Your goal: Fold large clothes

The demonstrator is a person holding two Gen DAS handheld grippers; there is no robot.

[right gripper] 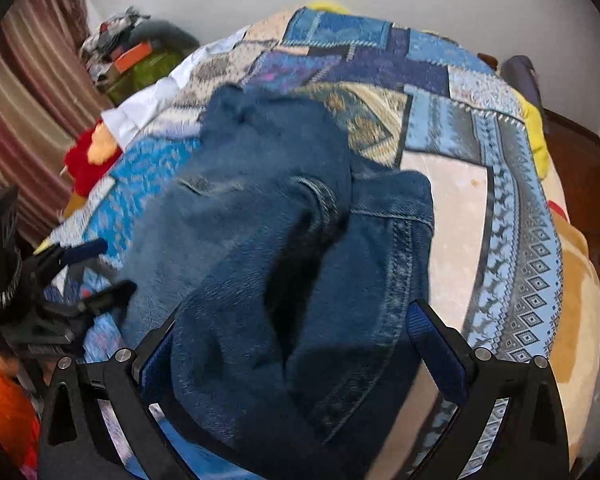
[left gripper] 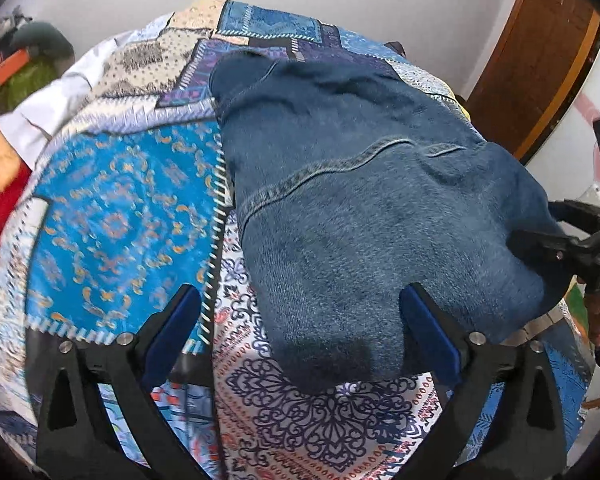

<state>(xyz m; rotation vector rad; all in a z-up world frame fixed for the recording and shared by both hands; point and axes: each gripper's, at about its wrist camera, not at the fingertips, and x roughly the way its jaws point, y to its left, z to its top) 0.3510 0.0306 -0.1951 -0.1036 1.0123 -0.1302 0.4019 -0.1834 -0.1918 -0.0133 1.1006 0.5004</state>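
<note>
A: What is lying under the right gripper (right gripper: 300,344)?
B: A blue denim garment (right gripper: 284,240), bunched on a patchwork bedspread (right gripper: 512,208); the wide-apart fingers are straddling its near fold.
A: And at the left edge?
B: The left gripper (right gripper: 100,268) is showing beside the denim, with a striped curtain (right gripper: 32,92) hanging behind

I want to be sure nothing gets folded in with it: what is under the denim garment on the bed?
The denim garment lies on the patchwork bedspread, whose patterned panels show all round it. Whatever sits beneath its bulk is covered and cannot be seen.
</note>
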